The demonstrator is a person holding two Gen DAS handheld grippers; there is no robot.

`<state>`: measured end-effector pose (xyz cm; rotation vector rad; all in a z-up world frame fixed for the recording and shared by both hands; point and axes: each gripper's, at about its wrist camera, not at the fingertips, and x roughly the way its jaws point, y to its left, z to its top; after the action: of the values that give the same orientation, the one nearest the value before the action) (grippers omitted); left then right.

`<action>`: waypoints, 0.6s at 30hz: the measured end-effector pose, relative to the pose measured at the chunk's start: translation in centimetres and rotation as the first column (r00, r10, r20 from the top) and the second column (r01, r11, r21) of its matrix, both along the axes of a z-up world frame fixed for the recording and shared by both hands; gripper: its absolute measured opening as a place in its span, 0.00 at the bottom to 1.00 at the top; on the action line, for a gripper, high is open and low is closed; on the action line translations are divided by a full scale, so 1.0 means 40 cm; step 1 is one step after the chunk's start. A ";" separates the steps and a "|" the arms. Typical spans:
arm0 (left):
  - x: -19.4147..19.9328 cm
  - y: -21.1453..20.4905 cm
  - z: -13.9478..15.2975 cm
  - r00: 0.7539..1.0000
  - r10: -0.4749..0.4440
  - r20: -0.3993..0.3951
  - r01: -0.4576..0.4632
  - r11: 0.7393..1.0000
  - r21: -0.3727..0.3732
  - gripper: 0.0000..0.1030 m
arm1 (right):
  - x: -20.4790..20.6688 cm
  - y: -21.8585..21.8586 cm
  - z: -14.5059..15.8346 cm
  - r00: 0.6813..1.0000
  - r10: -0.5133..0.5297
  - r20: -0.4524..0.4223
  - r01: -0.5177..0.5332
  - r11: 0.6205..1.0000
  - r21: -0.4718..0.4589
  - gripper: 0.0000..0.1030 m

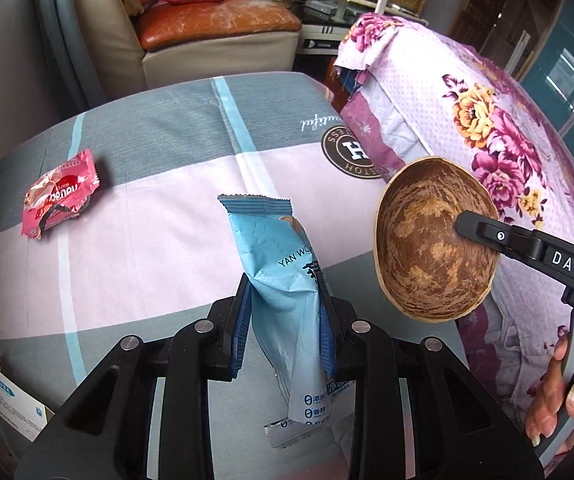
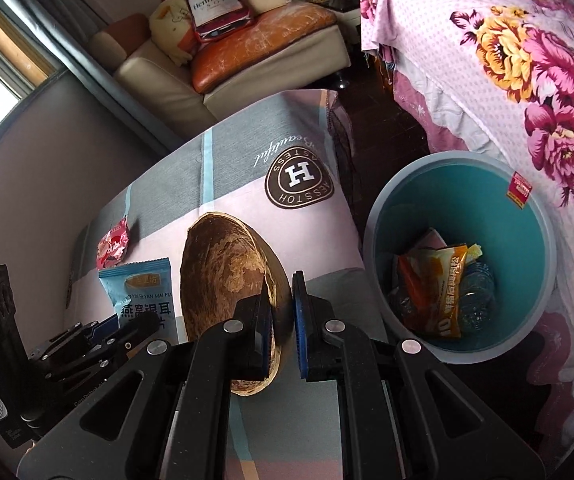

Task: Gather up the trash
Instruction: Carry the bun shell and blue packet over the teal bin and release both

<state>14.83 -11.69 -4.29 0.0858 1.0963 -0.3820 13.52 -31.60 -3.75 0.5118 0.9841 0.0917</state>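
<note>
- Left gripper (image 1: 287, 312) is closed on a blue snack wrapper (image 1: 283, 280), held upright above the bench (image 1: 147, 208).
- Right gripper (image 2: 281, 312) pinches the rim of a brown coconut shell (image 2: 227, 272), its pads narrowly apart around the shell wall.
- Gray, pink and light-blue checked cloth covers the bench; a sofa (image 1: 191, 40) stands at 12 o'clock and a floral bedspread (image 1: 487, 128) at 2 o'clock.
- A pink wrapper (image 1: 61, 196) lies on the cloth at 10 o'clock.
- Only the right wrist view shows the teal trash bin (image 2: 527, 240) at 3 o'clock, holding an orange packet (image 2: 435, 280).
- Only the left wrist view shows a white box (image 1: 11, 400) at 8 o'clock.
- Writing: "YAN" on the blue wrapper, "Hennessy" on a bottle-shaped cushion (image 2: 215, 4), "H" in a round logo (image 2: 299, 180).
</note>
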 end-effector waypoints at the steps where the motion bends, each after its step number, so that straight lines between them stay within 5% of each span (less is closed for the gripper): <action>1: -0.003 -0.027 -0.001 1.000 -0.016 0.001 0.016 1.000 0.006 0.29 | -0.009 -0.026 0.000 1.000 -0.018 0.005 0.018 1.000 0.003 0.09; 18: -0.005 -0.371 -0.016 0.977 -0.212 0.003 0.211 0.976 0.061 0.30 | -0.120 -0.376 -0.044 0.955 -0.298 0.013 0.298 0.955 0.014 0.09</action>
<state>14.62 -26.52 -4.93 0.2590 1.0931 -0.5389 8.70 -46.63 -5.51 0.6646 0.8820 -0.1688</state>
